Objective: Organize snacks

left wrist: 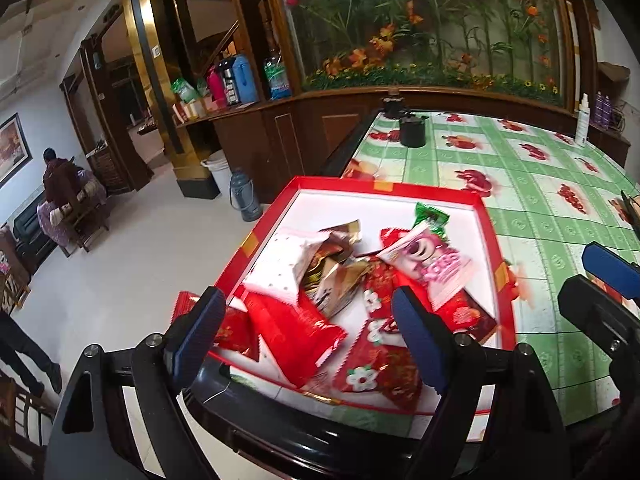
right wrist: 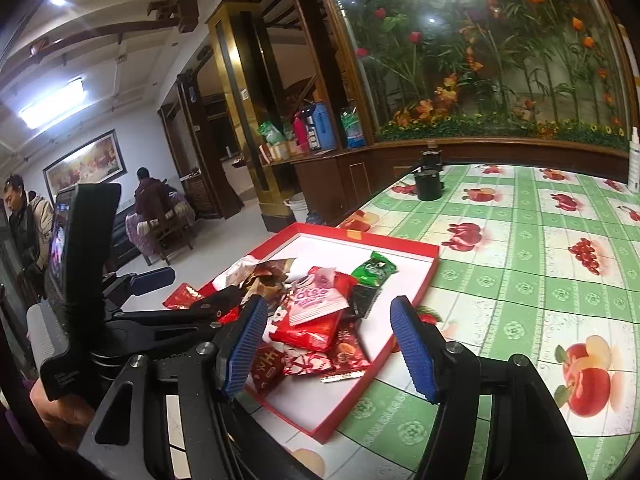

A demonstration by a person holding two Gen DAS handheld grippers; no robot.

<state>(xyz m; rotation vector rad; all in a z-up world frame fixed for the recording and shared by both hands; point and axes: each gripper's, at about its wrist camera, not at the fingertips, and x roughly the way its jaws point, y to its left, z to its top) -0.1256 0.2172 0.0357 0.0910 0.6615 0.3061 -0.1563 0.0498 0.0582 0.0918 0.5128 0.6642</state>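
Snack packets [left wrist: 352,280] lie heaped in a shallow red tray [left wrist: 496,236] at the corner of the green-checked table [right wrist: 540,280], gathered where both tools can reach. Left gripper [left wrist: 308,332] and right gripper [right wrist: 328,344] hover over the heap, tongs wide, holding nothing.

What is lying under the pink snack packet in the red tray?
The pink packet lies on top of the pile, over a red wrapper and a dark packet. What lies deeper, down to the red tray floor, is covered.
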